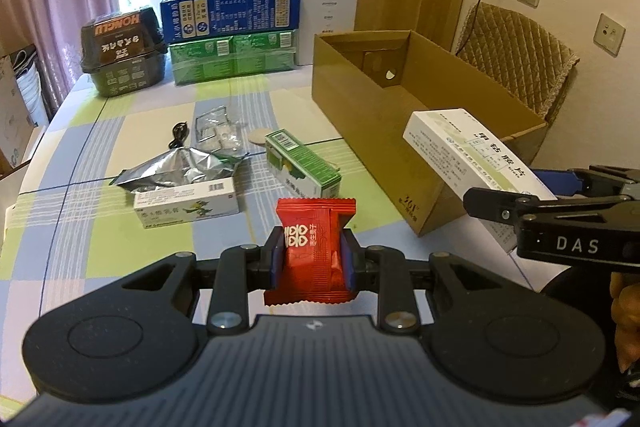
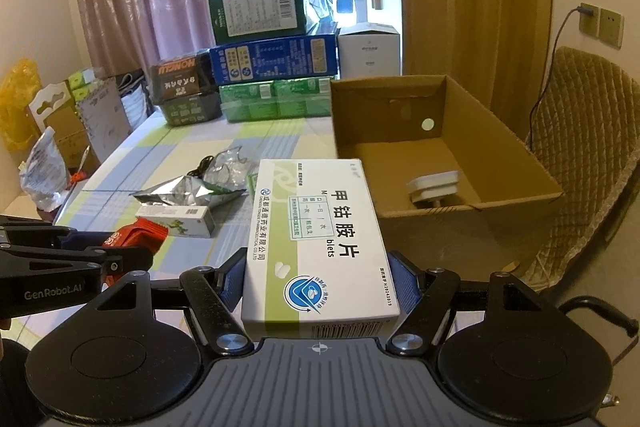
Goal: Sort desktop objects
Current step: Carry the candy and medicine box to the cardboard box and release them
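— Right hand-held gripper (image 2: 316,291) first: what's it doing?
— Held level above the table (image 1: 100,163), pointing forward, clamped on a white-and-green medicine box (image 2: 316,247) that lies flat between its blue pads (image 2: 404,283). That box sticks out ahead of the fingers, its far end close to the near-left corner of the open cardboard box (image 2: 516,167).
— Anything inside the carton?
— One small white object on its floor; I can't tell what.
— And the left hand-held gripper (image 1: 313,259)?
— Also level, squeezing a red candy packet (image 1: 314,251) upright between its pads, white double-happiness print facing up.
— On the table?
— Ahead of it, a white box with a dinosaur print (image 1: 188,205), a crumpled foil pouch (image 1: 180,167) and a green carton (image 1: 302,163).
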Motion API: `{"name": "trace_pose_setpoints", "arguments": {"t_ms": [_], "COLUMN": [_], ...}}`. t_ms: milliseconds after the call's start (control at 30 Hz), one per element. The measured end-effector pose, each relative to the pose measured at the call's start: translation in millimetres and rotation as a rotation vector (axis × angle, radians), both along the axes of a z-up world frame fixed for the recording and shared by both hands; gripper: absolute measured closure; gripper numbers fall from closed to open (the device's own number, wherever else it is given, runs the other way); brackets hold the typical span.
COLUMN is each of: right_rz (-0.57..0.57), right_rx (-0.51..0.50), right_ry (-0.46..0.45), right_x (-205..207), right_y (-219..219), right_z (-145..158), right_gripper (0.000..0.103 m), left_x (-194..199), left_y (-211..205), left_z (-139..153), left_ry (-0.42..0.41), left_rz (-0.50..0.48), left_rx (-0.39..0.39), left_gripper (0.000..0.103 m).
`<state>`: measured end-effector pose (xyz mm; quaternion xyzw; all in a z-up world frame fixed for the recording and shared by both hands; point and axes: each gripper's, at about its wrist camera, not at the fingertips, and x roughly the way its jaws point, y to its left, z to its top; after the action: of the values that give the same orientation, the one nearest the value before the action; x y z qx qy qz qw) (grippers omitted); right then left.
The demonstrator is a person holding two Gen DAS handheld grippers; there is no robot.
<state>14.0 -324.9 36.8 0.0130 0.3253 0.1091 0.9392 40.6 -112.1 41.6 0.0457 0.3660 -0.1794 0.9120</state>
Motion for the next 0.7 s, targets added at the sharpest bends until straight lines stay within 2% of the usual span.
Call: {"name": "trace_pose_setpoints", "arguments": {"t_ms": [400, 700], "right_rz": [-0.096, -0.171], "right_rx": [-0.060, -0.045], "right_ry": [-0.026, -0.033], "right_x": [29.2, 61.9], "right_y": [-51.8, -104.3], "right_z": [16.5, 26.7], "right_gripper": [0.034, 0.034], "left_x": [25.2, 55.9], "left_y": [-49.8, -108.4], "left_z": [21.4, 29.6], "left_ry": [-0.023, -0.030], "left_rz": [-0.089, -0.171], "left_rx": [-0.033, -0.046], "left_gripper": [0.080, 0.080]}}
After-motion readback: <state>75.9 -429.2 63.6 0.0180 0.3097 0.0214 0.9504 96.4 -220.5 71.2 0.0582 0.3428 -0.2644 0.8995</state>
